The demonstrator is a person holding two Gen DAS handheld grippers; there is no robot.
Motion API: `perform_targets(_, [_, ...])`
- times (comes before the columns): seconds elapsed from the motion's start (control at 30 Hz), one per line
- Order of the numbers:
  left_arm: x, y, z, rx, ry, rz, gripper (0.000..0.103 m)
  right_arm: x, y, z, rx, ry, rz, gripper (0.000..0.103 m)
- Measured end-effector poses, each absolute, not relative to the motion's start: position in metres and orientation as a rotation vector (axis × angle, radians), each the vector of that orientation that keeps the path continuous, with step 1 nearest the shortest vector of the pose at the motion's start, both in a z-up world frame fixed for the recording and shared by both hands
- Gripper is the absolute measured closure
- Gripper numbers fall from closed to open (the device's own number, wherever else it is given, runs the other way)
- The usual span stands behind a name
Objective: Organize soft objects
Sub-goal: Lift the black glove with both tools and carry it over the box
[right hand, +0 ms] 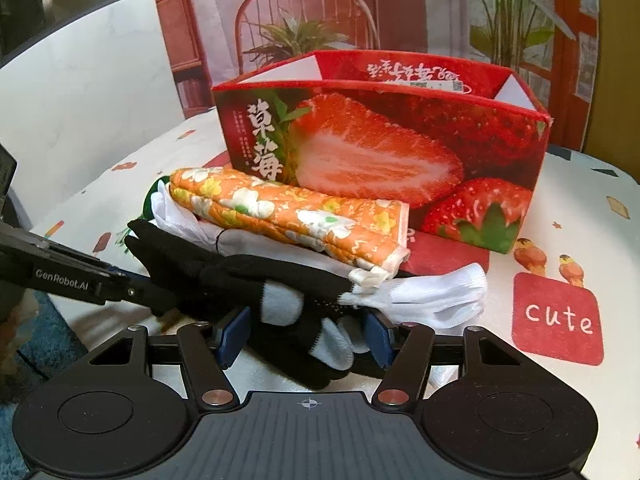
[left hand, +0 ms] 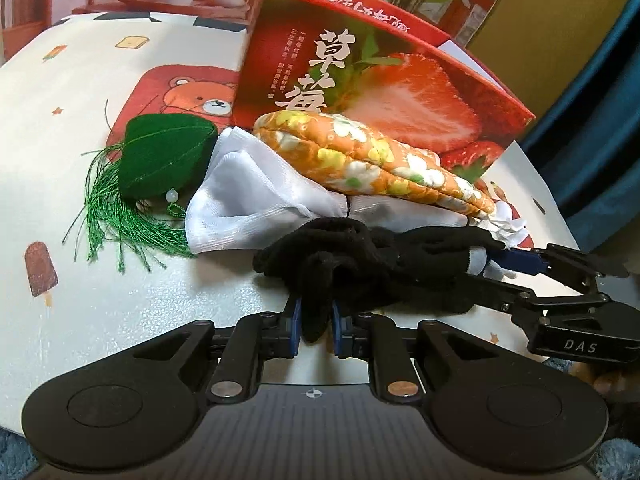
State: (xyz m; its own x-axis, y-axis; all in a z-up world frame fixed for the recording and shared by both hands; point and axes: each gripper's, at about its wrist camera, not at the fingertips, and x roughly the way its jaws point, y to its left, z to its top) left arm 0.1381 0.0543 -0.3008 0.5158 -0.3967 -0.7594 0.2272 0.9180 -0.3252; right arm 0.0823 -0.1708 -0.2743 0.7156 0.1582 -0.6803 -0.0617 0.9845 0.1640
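Note:
A black glove (left hand: 360, 256) with white fingertips (right hand: 280, 304) lies at the table's near edge. My left gripper (left hand: 316, 324) is shut on its cuff end. My right gripper (right hand: 306, 338) is wide open around its fingertip end, blue pads either side, and shows at the right of the left wrist view (left hand: 532, 264). Behind the glove lie a white cloth (left hand: 248, 196), a folded orange floral pad (left hand: 372, 160) (right hand: 288, 212) and a green tasselled pouch (left hand: 160, 160). A white glove (right hand: 432, 296) lies to the right. An open red strawberry box (right hand: 400, 152) (left hand: 360, 80) stands behind.
The tablecloth (left hand: 80, 184) has cartoon prints, with a red "cute" patch (right hand: 560, 316) at the right. A printed backdrop (right hand: 304, 20) stands behind the box. Blue carpet (right hand: 40, 340) lies below the table's edge.

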Motion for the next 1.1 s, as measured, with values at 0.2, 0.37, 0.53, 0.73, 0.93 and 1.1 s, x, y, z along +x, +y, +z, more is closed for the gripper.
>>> perform_targets(0.2, [0.140,0.053,-0.301,-0.190,0.949,-0.387,0.085,0.088,-0.170,-0.282,0.143,0.784,0.131,0.045])
perform_targets(0.37, [0.142,0.050,-0.299,-0.187,0.926,-0.387,0.070,0.093,-0.169,-0.286,0.155,0.781,0.144,0.053])
perform_targets(0.53, [0.144,0.048,-0.298,-0.180,0.914,-0.395,0.071,0.095,-0.174,-0.286,0.187,0.782,0.149,0.065])
perform_targets(0.73, [0.140,0.046,-0.291,-0.178,0.872,-0.421,0.086,0.096,-0.172,-0.284,0.200,0.779,0.177,0.085])
perform_targets(0.93, [0.138,0.048,-0.280,-0.187,0.832,-0.423,0.087,0.092,-0.174,-0.276,0.215,0.749,0.175,0.089])
perform_targets(1.1, [0.132,0.045,-0.261,-0.171,0.765,-0.431,0.087,0.090,-0.178,-0.263,0.220,0.700,0.173,0.089])
